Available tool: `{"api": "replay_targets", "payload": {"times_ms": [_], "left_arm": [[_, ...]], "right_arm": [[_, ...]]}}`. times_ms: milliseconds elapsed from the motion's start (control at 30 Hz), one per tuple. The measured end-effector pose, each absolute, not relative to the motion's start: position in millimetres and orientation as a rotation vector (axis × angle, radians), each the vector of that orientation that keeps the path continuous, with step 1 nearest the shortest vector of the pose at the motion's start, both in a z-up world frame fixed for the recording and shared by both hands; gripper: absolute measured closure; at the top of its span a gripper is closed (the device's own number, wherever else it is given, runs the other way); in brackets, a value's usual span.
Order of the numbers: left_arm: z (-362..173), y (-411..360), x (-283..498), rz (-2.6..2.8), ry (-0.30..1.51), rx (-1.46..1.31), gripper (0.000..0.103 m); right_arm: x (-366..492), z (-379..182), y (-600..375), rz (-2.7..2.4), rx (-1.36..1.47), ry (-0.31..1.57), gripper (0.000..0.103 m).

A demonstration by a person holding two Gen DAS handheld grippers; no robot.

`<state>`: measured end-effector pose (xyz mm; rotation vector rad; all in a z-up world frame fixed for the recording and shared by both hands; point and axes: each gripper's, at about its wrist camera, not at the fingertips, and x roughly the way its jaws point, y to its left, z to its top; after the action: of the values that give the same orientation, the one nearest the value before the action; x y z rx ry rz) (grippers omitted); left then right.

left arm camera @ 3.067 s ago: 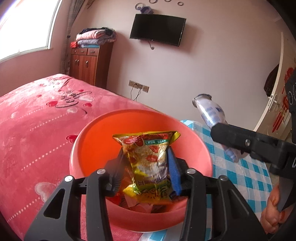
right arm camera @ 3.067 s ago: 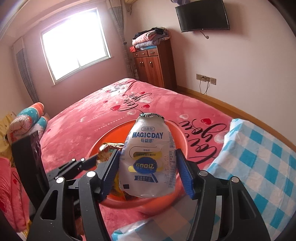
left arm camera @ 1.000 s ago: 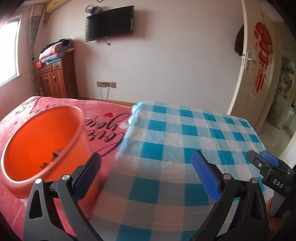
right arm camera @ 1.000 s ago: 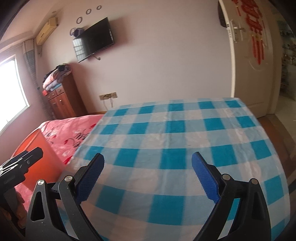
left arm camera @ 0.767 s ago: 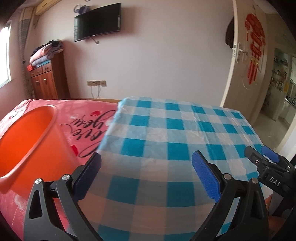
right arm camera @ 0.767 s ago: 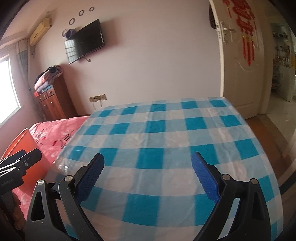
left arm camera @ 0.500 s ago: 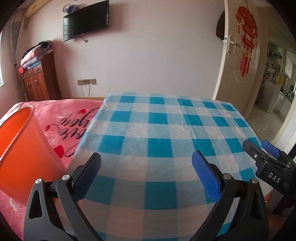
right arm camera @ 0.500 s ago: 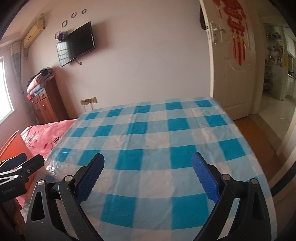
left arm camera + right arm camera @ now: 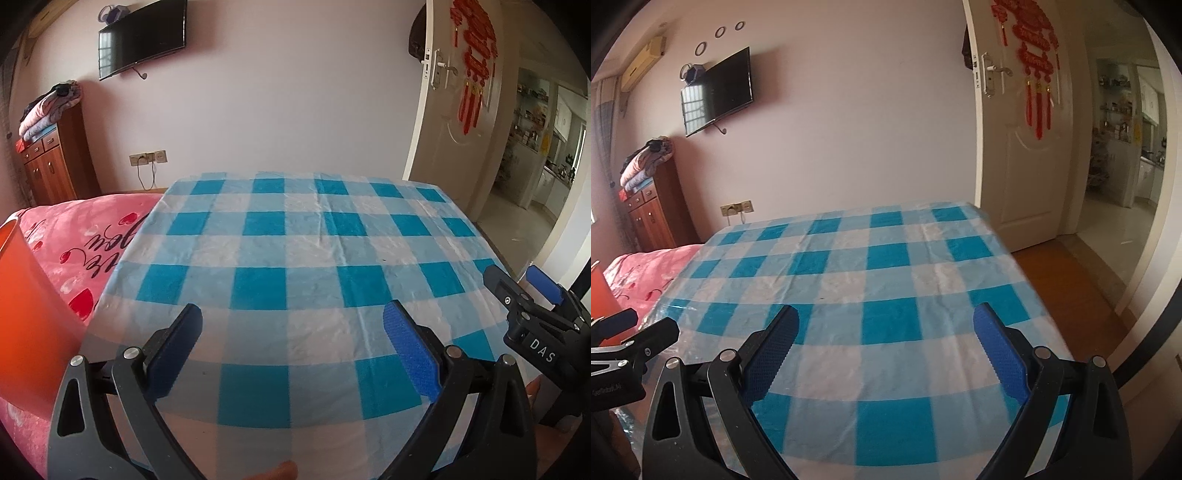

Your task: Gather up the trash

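Note:
My left gripper is open and empty above the near part of a table with a blue-and-white checked cloth. My right gripper is open and empty over the same cloth. An orange plastic basin stands at the far left on the pink bed; only its side shows, and a sliver of it shows in the right wrist view. Its contents are hidden. No trash shows on the cloth. The right gripper also shows at the right edge of the left wrist view.
A pink bedspread lies left of the table. A wooden cabinet with folded blankets stands by the far wall under a wall TV. An open white door and a doorway are at the right. Bare wood floor lies right of the table.
Both grippers released the snack bag and the milk pouch over the basin, opened, and swung right to face the table. The basin has slid to the left edge of view.

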<state>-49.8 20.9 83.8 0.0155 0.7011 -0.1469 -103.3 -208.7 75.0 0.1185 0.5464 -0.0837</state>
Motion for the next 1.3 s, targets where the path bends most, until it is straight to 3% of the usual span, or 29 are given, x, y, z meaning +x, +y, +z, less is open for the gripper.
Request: {"api": "replay_targets", "payload": {"times_ms": [1300], "left_arm": [[97.4, 8.3, -59.9, -0.124, 0.625, -0.027, 0.004]], "right_arm": [[-117.4, 76.5, -207.9, -0.05, 0.06, 0.51, 0.009]]}}
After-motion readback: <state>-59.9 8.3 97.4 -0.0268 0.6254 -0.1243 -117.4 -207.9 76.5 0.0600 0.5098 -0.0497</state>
